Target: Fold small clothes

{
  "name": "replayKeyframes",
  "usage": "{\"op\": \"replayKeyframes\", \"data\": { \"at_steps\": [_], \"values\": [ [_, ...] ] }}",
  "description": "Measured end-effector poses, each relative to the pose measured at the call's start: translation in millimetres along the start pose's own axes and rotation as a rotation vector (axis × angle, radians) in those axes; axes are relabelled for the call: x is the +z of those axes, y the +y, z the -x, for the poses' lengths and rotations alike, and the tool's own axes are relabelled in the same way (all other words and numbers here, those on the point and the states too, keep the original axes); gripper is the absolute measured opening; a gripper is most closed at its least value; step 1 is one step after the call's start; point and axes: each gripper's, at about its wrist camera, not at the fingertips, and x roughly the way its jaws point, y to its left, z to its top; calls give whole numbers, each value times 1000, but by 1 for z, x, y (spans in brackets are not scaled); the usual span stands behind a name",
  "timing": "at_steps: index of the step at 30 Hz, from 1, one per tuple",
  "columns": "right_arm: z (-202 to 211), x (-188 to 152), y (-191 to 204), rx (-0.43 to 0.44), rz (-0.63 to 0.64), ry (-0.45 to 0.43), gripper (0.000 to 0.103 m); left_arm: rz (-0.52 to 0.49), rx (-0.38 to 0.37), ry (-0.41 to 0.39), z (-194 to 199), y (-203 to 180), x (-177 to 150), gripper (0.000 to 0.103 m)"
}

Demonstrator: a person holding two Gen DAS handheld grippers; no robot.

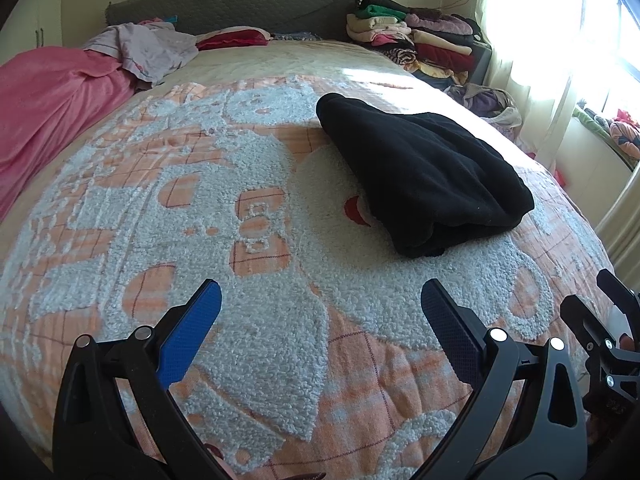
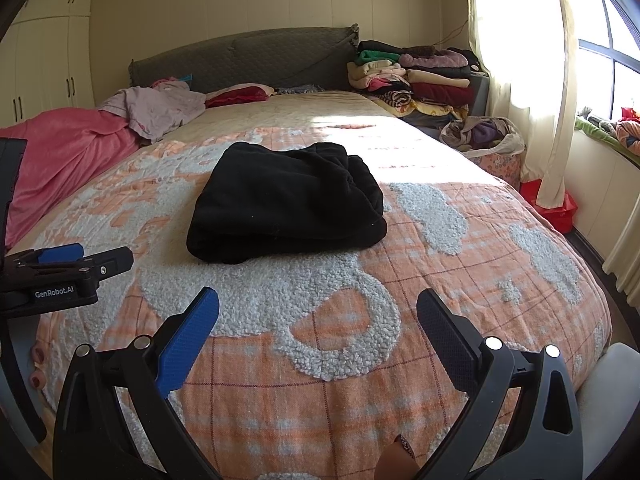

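The black fleece garment [image 2: 286, 200], soft and thick, lies folded into a compact, roughly rectangular bundle on the orange-and-white checked bedspread with raised fluffy patterns [image 2: 400, 380], towards the middle of the bed and well ahead of both tools; in the left wrist view it sits up and to the right [image 1: 424, 176], its layered edge turned towards the camera. Nothing is held: the left gripper [image 1: 320, 312] is seen with its jaws spread wide and empty above the bedspread, and the right gripper [image 2: 318, 320] is likewise released, its blue-padded fingers [image 2: 188, 344] parted over bare cover. The fold appears largely done, so the step in hand is judged to be either a last tidying or the moving aside of the bundle. For that to be done well, the bundle should be approached low from the near edge, all layers caught together rather than the top one alone, and lifted evenly from both sides so that the thick fleece does not slump open. Further out, a pink blanket [image 2: 68, 152] is bunched along the left side, a stack of folded clothes in many colours [image 2: 416, 76] is piled beside the grey padded headboard [image 2: 248, 58], and a sunlit curtain [image 2: 520, 60] hangs at the right.
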Motion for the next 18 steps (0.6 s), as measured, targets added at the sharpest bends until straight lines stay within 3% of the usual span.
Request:
{"op": "replayKeyframes", "data": {
  "at_steps": [12,18],
  "values": [
    [-2,-1,-13,-29,-29,7,99,-31,46,1,-1,-8,-1,94],
    [4,-14,-60,-153,-151,38,99,-59,111,3,0,-12,-2,94]
  ]
}}
